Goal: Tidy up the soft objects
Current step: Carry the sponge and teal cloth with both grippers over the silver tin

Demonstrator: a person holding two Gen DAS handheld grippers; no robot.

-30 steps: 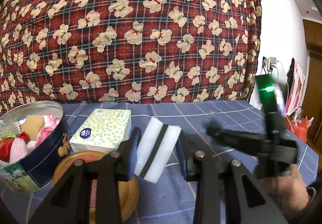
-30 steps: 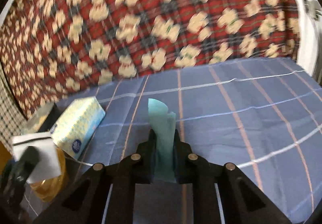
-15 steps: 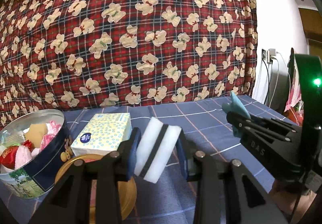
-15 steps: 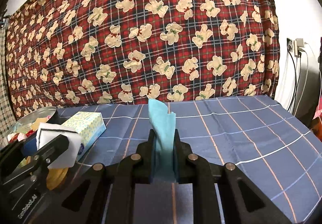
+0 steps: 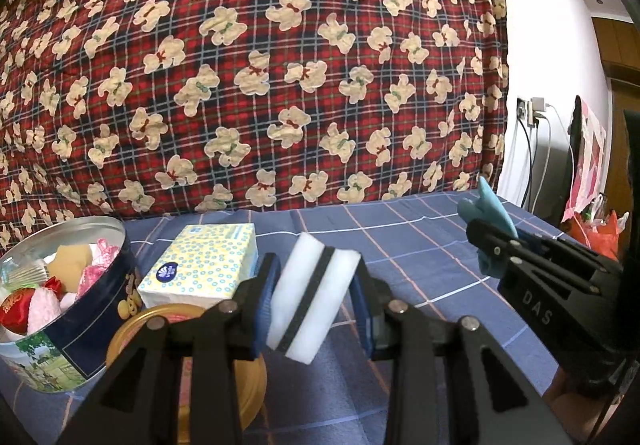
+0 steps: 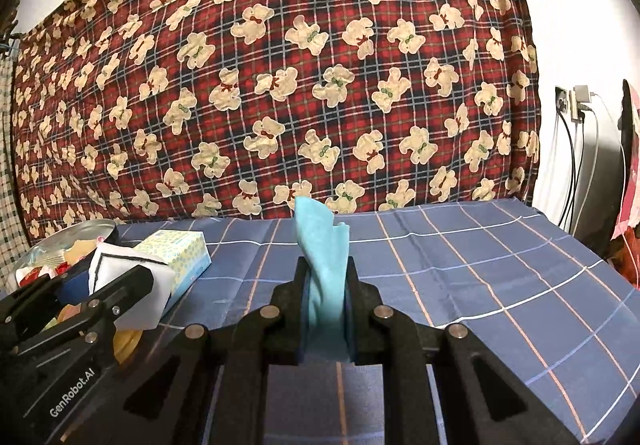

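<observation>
While both claws are clamped, each one is loaded with something soft. The left gripper (image 5: 316,309) is closed on a white sponge (image 5: 312,299) with a black stripe through its middle; the sponge is pinched between the blue pads (image 5: 264,301) and tilted, its top leaning toward 1 o'clock, held up off the cloth. The right gripper (image 6: 326,309) is squeezed nearly together on a teal cloth (image 6: 322,253), which is bunched between the pads and sticks up past the tips toward 12 o'clock. In the left wrist view that same right gripper (image 5: 492,241) is seen at 3 o'clock, with the teal cloth (image 5: 490,209) poking out of its front end.

Moving outward, a tissue pack (image 5: 202,265) with a dotted yellow-blue print is found at 10 o'clock of the sponge, lying flat on the blue checked tablecloth (image 5: 404,245). Just beside it at 9 o'clock stands a round tin (image 5: 80,321), filled with soft items in pink, red and beige. A gold lid (image 5: 140,329) lies just in front of the tissue pack, mostly covered by the left gripper's frame.

What exactly is in the tin can't be made out. Behind the table everything is blocked by a red plaid blanket (image 6: 280,85) printed with bears, and the lower end of the teal cloth is swallowed by the claw body.
</observation>
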